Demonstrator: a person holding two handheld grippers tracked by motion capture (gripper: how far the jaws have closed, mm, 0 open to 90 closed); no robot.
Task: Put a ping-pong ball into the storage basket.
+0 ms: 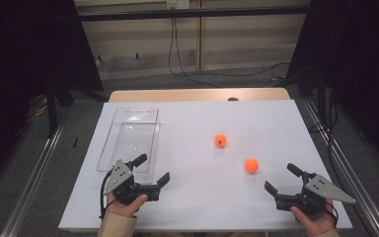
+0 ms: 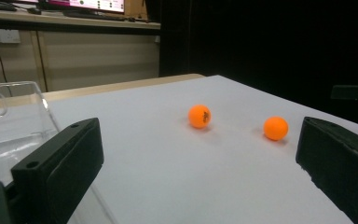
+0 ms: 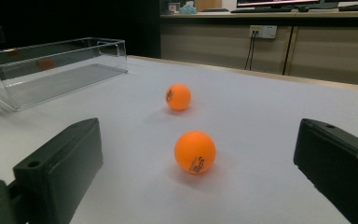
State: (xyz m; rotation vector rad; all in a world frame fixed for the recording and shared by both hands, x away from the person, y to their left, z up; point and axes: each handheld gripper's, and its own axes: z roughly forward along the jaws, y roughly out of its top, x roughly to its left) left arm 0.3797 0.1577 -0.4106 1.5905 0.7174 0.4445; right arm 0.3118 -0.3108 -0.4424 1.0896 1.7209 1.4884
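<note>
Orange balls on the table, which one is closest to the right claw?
The nearer orange ball, lying just ahead of the right claw; the other ball sits farther up the table, toward the clear tray.

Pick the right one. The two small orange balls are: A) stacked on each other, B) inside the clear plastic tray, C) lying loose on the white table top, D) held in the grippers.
C: both small orange balls rest apart on the white table top, outside the clear plastic tray; the left gripper and right gripper are open and hold nothing.
</note>
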